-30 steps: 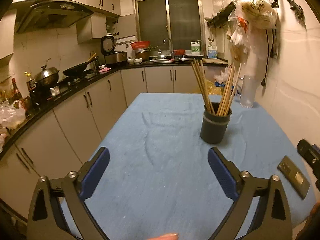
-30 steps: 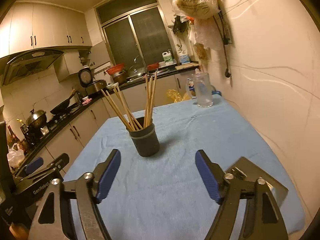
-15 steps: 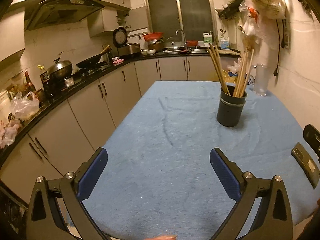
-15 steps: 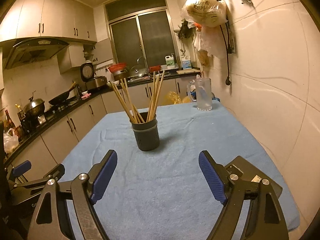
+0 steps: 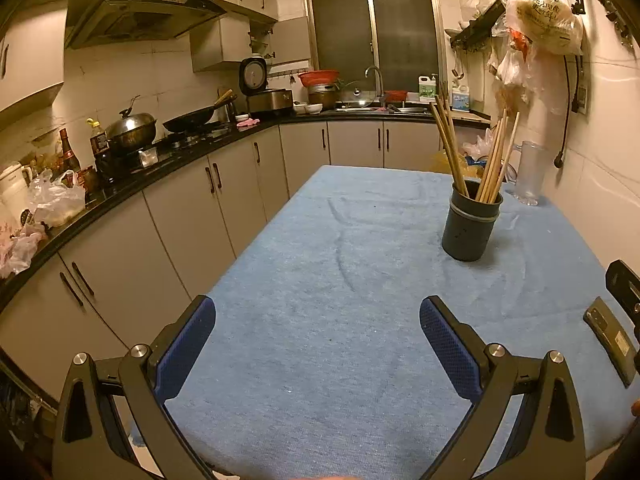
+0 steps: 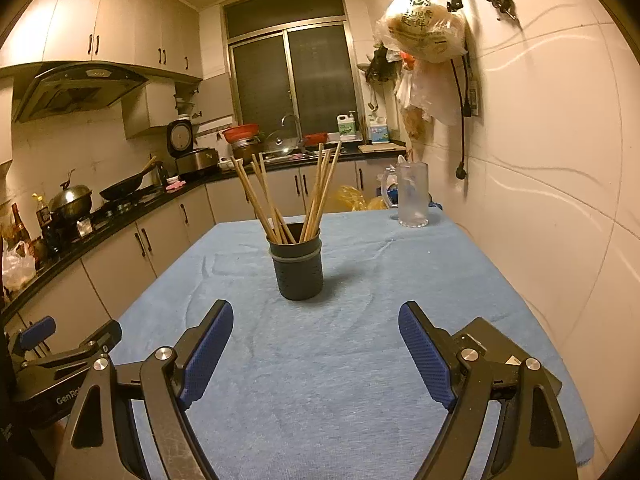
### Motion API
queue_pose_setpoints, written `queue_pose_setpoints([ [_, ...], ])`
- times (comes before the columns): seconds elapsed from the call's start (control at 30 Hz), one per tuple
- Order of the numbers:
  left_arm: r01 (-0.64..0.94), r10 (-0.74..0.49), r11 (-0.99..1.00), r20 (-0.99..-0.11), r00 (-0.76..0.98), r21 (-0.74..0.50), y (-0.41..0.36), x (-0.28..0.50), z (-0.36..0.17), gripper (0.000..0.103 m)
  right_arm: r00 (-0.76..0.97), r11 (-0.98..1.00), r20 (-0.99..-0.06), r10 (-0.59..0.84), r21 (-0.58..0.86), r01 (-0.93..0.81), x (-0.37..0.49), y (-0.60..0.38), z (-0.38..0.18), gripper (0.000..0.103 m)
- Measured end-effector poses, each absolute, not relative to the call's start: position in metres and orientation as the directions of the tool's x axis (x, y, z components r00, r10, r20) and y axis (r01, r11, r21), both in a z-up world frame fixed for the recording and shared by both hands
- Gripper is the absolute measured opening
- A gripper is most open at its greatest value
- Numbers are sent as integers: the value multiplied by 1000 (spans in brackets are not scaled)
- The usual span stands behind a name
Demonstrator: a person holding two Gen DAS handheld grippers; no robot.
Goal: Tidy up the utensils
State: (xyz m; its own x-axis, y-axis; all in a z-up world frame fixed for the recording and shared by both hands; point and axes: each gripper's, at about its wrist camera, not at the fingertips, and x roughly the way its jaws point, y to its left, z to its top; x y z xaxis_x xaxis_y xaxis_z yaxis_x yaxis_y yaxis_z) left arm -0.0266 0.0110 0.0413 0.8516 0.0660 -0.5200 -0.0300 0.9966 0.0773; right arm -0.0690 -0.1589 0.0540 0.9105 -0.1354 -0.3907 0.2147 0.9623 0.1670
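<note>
A dark round holder (image 5: 470, 224) stands upright on the blue-covered table (image 5: 320, 300), with several wooden chopsticks (image 5: 486, 156) standing in it. It also shows in the right wrist view (image 6: 298, 266) with its chopsticks (image 6: 292, 196). My left gripper (image 5: 316, 320) is open and empty, near the table's near edge, well short and left of the holder. My right gripper (image 6: 316, 326) is open and empty, directly in front of the holder, apart from it. The left gripper's body (image 6: 60, 364) shows at the left of the right wrist view.
A clear plastic jug (image 6: 412, 196) stands at the table's far right corner. A dark flat device (image 5: 610, 338) lies at the table's right edge near me. The kitchen counter (image 5: 120, 188) with pots runs along the left; the wall is close on the right.
Both grippers have drawn back and risen, so the holder looks farther away. Both stay open and empty. The holder and chopsticks have not moved.
</note>
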Motion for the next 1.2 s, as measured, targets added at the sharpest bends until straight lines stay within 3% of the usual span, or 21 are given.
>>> queue_pose_setpoints([
  [1.2, -30, 69, 996, -520, 851, 84, 9, -24, 39, 102, 906, 966, -398, -140, 147, 214, -63, -155, 56, 89],
])
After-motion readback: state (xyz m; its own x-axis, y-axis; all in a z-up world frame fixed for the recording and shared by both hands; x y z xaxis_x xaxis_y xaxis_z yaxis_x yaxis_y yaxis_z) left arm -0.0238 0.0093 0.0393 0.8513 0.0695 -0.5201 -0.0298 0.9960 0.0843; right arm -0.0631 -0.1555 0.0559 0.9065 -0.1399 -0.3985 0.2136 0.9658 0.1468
